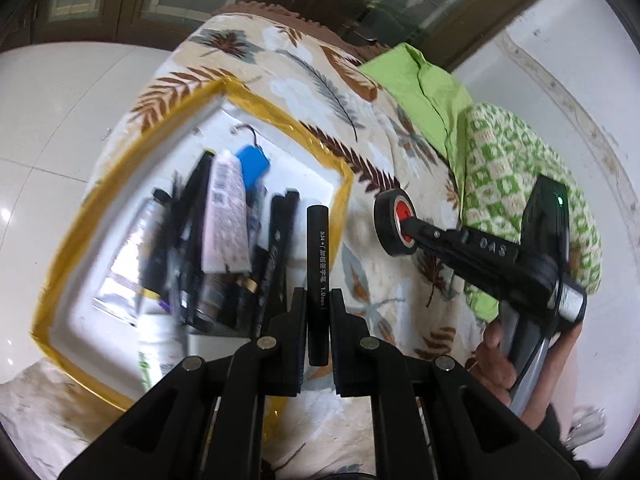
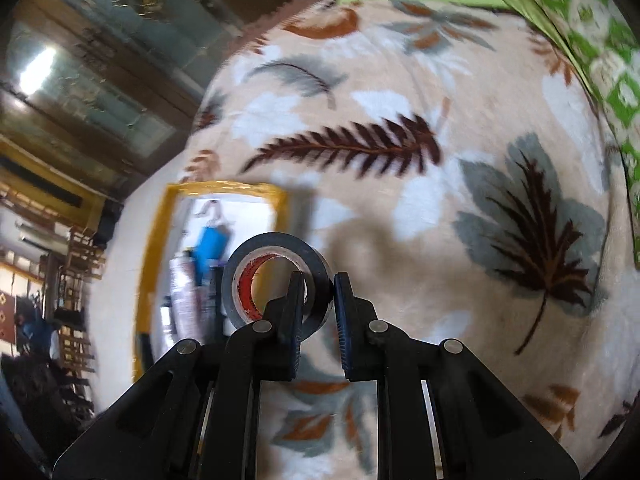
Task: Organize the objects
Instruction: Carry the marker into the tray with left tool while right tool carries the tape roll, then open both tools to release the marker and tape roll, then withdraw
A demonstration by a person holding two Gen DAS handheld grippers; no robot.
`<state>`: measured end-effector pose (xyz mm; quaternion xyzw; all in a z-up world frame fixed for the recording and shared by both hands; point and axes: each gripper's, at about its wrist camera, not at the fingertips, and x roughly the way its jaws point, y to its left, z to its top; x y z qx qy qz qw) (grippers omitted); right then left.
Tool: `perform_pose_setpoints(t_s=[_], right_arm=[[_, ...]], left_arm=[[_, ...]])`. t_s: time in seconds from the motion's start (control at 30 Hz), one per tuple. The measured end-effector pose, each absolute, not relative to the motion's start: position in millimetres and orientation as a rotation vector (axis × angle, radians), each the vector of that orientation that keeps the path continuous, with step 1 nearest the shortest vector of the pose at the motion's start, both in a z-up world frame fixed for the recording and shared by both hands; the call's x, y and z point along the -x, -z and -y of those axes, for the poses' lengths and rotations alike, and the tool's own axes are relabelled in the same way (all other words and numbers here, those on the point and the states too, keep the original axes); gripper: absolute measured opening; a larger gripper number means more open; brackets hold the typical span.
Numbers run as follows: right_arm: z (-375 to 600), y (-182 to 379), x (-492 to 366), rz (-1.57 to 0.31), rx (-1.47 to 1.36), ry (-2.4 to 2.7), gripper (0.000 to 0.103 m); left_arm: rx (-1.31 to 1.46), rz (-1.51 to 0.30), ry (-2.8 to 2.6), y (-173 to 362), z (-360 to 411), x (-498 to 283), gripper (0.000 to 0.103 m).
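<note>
- Black pen (image 1: 318, 280), white lettering on the barrel, clamped upright between the left gripper (image 1: 318, 300) fingers, held above the right edge of the tray.
- Black tape roll (image 2: 276, 280) with red core, its wall pinched by the right gripper (image 2: 318, 284): one finger inside the ring, the other outside; roll lifted off the blanket.
- Left view shows the same tape roll (image 1: 396, 222) on the right gripper (image 1: 412, 226) tip, just right of the tray corner, clear of the fabric.
- White tray (image 1: 72, 280) with yellow-taped rim lies on the blanket; inside: several dark pens, a white tube (image 1: 226, 208), a blue tag (image 1: 252, 164) on a metal hook, all blurred.
- Beige leaf-print blanket (image 2: 400, 100) covers the surface.
- Green patterned cloth (image 1: 504, 152) bunched at the far right.
- Person's hand (image 1: 496, 364) grips the right gripper handle.
- White tiled floor (image 1: 48, 120) around.
</note>
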<state>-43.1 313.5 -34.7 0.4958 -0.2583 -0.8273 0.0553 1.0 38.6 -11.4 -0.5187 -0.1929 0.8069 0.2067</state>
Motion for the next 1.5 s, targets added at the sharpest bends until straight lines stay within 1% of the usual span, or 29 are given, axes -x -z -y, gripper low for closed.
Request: perform_pose_setpoints(t_s=[0.07,0.23,0.4,0.53,0.7,0.83,0.93,1.03,1.27,1.4,1.5], right_arm=[[-302.5,26.3,46.6,0.765,-1.476,2.509,0.015],[-281.9,21.7,66.1,0.730,-1.459,2.503,0.015],[-272.3,26.4,85.2,0.714,-1.470,2.495,0.015],[-266.7,36.4,101.6,0.685,-1.504,2.495,0.015],[-259.8,46.5,121.4,0.610,-1.544,2.519,0.015],[-252.5,57.3,135.7,0.565,-1.588,2.516,0.015],[-245.2,63.7,139.9,0.525,-1.614,2.519,0.015],[-238.0,68.7,140.8,0.494,-1.629,2.519,0.015],[-231.4,76.9,139.0,0.466,-1.651,2.527,0.014],[-236.3,77.6,139.1,0.516,-1.649,2.504,0.014],[-240.6,77.0,137.8,0.557,-1.634,2.479,0.015]], left_arm=[[1.433,0.538,-2.275,2.5,-31.1,6.3,0.008],[1.448,0.456,-2.299,-3.1,-23.6,35.8,0.008],[1.483,0.453,-2.268,12.3,-15.9,70.7,0.008],[1.522,0.407,-2.267,28.0,-14.5,99.4,0.008],[1.566,0.389,-2.244,45.4,-10.1,132.1,0.008],[1.611,0.334,-2.216,61.8,-9.6,153.3,0.008],[1.620,0.333,-2.195,68.7,-10.1,161.8,0.008],[1.611,0.263,-2.218,69.2,-16.4,165.7,0.009],[1.598,0.186,-2.242,68.7,-24.3,166.0,0.009],[1.587,0.178,-2.230,69.1,-24.0,164.0,0.010],[1.578,0.217,-2.218,67.7,-20.0,160.8,0.012]])
